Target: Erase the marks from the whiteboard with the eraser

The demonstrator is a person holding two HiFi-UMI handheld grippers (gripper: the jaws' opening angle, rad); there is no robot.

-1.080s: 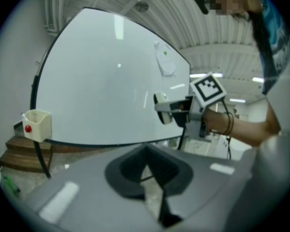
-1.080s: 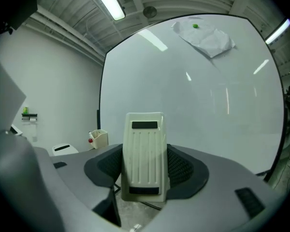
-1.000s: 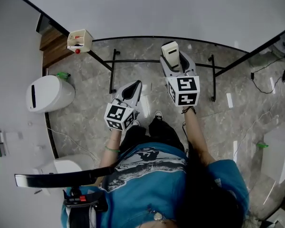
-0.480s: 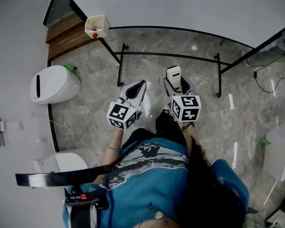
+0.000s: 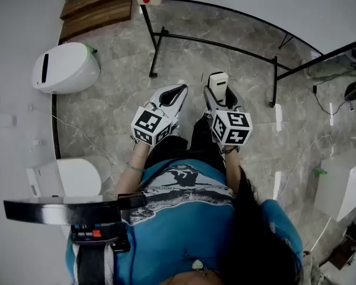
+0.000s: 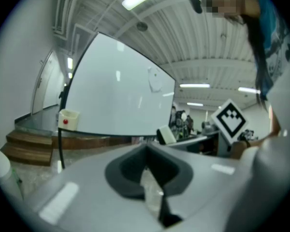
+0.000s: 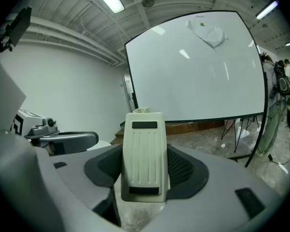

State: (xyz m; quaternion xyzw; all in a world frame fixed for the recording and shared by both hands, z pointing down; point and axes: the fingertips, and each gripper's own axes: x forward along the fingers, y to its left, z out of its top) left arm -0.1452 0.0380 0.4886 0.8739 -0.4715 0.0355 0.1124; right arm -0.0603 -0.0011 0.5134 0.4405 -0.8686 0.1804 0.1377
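One eraser (image 7: 144, 161) gripped, whiteboard (image 7: 198, 71) ahead.
Your right gripper (image 5: 218, 91) clamps it upright between its jaws; your left gripper (image 6: 146, 149) has its jaws pressed together on nothing.

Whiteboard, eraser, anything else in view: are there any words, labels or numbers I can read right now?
No readable text anywhere.
Whiteboard: only a faint smudge near the top, no words.
Eraser: two dark bars, no lettering.
Marker cubes: black-and-white square patterns, not text.
Shirt: a print, too blurred to read.
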